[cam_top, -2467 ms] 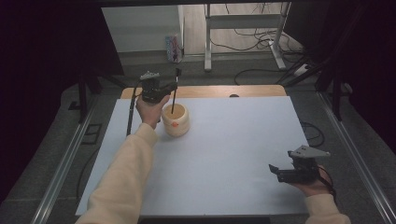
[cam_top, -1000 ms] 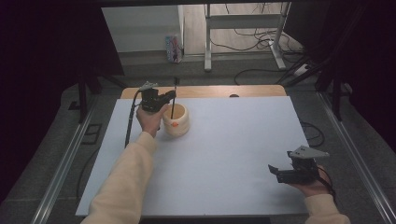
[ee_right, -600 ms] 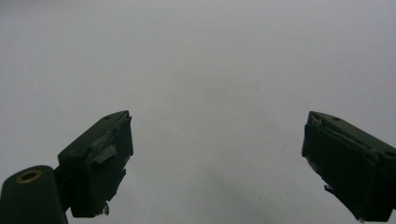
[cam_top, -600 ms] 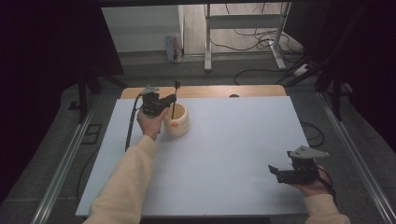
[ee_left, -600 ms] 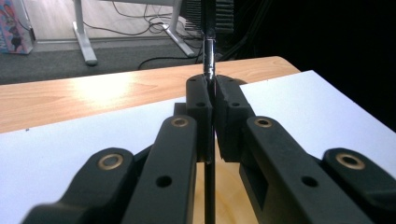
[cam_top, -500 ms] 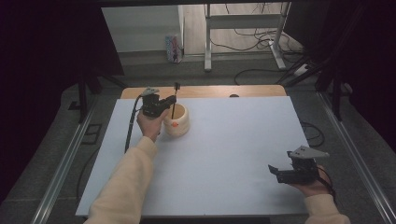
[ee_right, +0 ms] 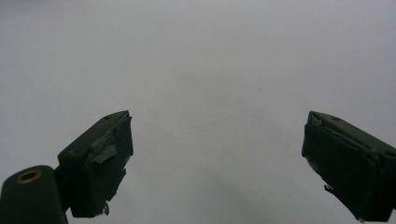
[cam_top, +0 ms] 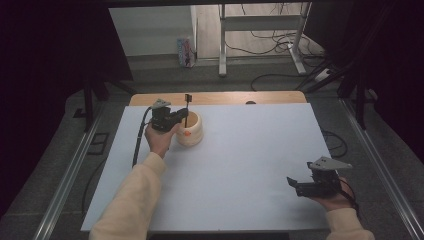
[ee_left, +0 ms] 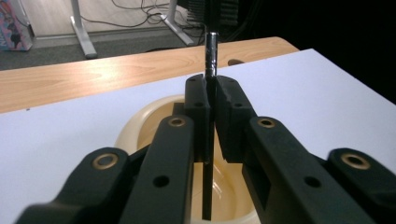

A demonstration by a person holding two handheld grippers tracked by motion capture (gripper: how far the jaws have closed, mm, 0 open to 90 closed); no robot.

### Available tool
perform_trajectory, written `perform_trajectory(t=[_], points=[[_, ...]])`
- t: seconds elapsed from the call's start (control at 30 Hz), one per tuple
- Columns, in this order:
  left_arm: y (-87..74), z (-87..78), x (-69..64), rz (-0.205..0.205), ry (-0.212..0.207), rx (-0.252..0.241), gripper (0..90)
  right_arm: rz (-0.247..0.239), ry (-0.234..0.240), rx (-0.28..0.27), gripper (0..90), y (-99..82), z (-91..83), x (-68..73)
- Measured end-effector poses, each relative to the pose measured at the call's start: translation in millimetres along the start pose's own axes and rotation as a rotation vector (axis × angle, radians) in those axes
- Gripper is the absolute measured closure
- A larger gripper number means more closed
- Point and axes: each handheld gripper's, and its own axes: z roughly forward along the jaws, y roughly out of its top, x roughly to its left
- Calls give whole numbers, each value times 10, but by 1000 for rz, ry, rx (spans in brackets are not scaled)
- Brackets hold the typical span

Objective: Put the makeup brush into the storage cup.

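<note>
Two grippers work over the white table [cam_top: 240, 165] in the high view: the left gripper [cam_top: 175, 118] sits at the cream bowl [cam_top: 191, 131] near the far left, holding a thin black stick [cam_top: 186, 107] upright over it, while the right gripper [cam_top: 292, 182] rests near the front right edge, well apart.

Left gripper view: the jaws are nearly closed on the stick [ee_left: 211, 51], whose lower end hangs inside the bowl [ee_left: 140, 122].

Right gripper view: the jaws stand wide apart, empty, over bare table [ee_right: 210, 70].

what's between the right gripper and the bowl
Nothing: in the high view only bare white table lies between the right gripper and the cream bowl, where the left gripper holds a black stick.
</note>
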Motion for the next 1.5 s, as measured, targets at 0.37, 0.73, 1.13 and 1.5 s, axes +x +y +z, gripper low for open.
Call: perform_trajectory(t=[0.37,0.73,1.13,1.5], points=[[20,-100,-9,11,40,-12,428,1,1,-1,89,1,-2,0],[43,-240,-54,39,0,48,261,-3,2,-5,89,8,-2,9],[71,-440,-140,56,-35,111,175,-2,5,-8,89,15,-3,26],[-66,-695,-199,51,-34,134,171,0,7,-11,89,10,-8,30]])
